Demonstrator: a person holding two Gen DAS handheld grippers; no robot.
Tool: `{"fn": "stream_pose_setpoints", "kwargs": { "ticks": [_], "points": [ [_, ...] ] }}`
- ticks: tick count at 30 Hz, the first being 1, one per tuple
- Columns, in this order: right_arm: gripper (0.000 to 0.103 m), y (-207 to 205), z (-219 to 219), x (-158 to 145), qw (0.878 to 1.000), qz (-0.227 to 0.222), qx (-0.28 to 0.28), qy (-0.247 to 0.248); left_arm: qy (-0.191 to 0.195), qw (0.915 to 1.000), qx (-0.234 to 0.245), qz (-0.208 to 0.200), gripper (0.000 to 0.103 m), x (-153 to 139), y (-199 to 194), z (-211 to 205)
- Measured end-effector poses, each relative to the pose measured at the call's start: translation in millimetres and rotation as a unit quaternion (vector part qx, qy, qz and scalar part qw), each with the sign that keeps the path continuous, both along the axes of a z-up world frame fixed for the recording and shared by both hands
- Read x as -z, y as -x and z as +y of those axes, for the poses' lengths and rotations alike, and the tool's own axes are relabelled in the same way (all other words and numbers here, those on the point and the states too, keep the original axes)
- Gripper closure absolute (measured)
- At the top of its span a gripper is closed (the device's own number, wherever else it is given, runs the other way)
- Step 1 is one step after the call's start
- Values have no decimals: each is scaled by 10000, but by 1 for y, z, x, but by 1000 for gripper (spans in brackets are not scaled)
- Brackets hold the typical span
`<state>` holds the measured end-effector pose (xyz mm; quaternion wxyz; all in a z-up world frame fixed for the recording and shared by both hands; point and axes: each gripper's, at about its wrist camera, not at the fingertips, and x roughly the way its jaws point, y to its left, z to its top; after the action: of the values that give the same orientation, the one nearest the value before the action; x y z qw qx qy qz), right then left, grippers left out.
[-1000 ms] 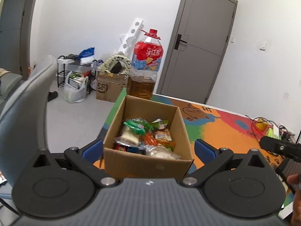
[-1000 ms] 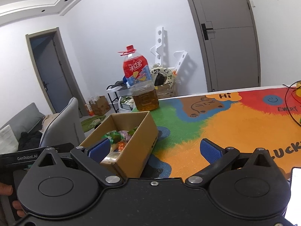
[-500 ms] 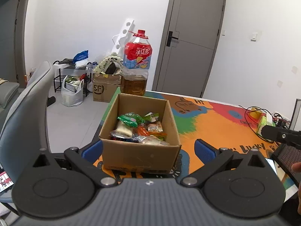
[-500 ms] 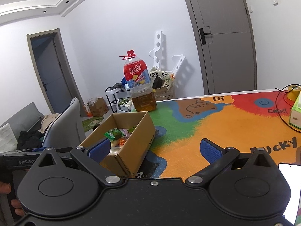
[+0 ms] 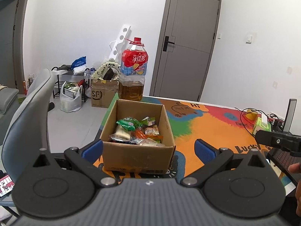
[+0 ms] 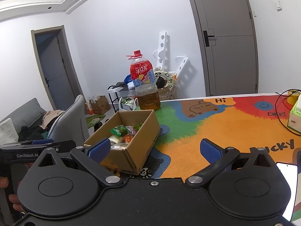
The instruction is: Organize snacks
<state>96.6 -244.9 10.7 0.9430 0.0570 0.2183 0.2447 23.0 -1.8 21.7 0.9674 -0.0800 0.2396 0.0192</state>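
An open cardboard box (image 5: 138, 155) (image 6: 143, 131) stands near the left edge of the colourful table mat (image 5: 212, 131) (image 6: 216, 130). Inside it lie several wrapped snacks (image 5: 137, 130) (image 6: 122, 133), among them a green packet (image 5: 127, 122). My left gripper (image 5: 148, 148) is open, held back from the box's near wall with nothing between its blue pads. My right gripper (image 6: 155, 148) is open too, empty, to the right of the box over the orange part of the mat.
A large bottle of amber drink with a red label (image 5: 133, 75) (image 6: 145, 86) stands just behind the box. A grey chair (image 5: 24, 116) is left of the table. A tissue box (image 6: 295, 116), cables and a laptop (image 5: 282, 150) lie at the right. A phone (image 6: 286, 186) is near the front edge.
Both grippers have drawn back and up from the box, so it looks smaller and more of the table shows. Both stayed open and empty.
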Motion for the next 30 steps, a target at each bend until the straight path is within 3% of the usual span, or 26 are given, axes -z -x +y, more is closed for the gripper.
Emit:
{"fn": "stream_pose_setpoints", "kwargs": {
  "ticks": [30],
  "points": [
    [0,2,0,1,10000,7,-18,50,39,10000,6,79,0,3,-1,3]
  ]
}}
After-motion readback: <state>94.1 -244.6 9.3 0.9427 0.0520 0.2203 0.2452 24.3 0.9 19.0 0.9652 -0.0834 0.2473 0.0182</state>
